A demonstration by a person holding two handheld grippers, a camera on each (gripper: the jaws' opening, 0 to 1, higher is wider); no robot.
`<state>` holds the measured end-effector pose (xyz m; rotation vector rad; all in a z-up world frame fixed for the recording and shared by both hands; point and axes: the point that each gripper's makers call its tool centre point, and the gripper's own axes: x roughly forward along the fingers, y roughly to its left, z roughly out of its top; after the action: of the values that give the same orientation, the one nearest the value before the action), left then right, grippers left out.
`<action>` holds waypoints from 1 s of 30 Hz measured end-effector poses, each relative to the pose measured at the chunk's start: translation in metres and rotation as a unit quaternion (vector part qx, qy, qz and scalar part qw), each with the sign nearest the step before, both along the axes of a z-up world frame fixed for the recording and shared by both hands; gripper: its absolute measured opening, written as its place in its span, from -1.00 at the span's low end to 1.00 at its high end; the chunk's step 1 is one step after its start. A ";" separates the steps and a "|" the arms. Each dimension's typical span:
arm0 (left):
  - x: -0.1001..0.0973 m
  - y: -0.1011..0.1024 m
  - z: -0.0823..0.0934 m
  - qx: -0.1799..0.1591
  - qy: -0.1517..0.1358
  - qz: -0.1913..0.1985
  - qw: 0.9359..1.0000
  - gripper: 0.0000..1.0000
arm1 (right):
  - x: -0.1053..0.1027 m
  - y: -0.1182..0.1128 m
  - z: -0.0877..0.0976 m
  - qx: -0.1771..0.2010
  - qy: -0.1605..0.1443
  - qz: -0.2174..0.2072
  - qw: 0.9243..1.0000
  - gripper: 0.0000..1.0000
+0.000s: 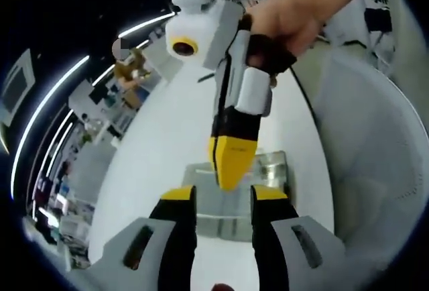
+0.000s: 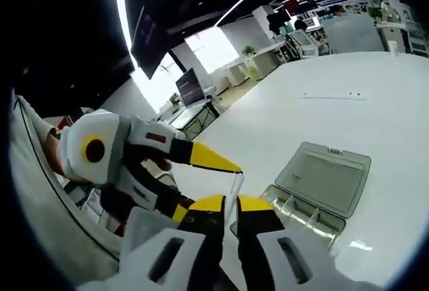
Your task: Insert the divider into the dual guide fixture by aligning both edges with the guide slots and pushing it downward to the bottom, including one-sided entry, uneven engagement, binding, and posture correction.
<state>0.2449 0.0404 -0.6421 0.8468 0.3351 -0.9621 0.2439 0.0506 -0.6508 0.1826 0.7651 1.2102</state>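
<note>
The clear divider (image 2: 237,187) shows edge-on as a thin upright sheet, and my right gripper (image 2: 231,205) is shut on its lower part. My left gripper (image 2: 221,162) reaches in from the left, its yellow tip by the divider's top edge. In the left gripper view, my left gripper (image 1: 224,194) stands open, jaws wide apart. My right gripper (image 1: 231,169), held by a hand, points down between them with its yellow tips together. The clear guide fixture (image 2: 295,214), a compartmented box with its lid (image 2: 323,178) laid open, lies on the white table to the right, below both grippers.
The white table (image 2: 348,110) stretches far behind the fixture. A person's hand (image 1: 295,16) and pale sleeve sit close at the right. Desks, monitors and chairs stand in the background beyond the table's far edge.
</note>
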 end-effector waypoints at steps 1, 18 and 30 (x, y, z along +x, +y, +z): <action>0.000 0.000 0.000 0.001 -0.002 0.000 1.000 -0.43 | -0.001 0.000 0.000 -0.001 0.003 0.000 1.000 -1.00; 0.001 -0.001 -0.001 0.008 -0.016 -0.007 1.000 -0.42 | -0.001 0.000 -0.003 0.006 0.019 0.001 1.000 -1.00; 0.005 0.000 0.003 0.013 -0.033 -0.004 0.999 -0.41 | 0.003 0.000 0.001 0.036 0.062 -0.026 0.997 -1.00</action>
<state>0.2497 0.0399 -0.6387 0.9025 0.2879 -0.9362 0.2472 0.0501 -0.6499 0.3380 0.8209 1.1854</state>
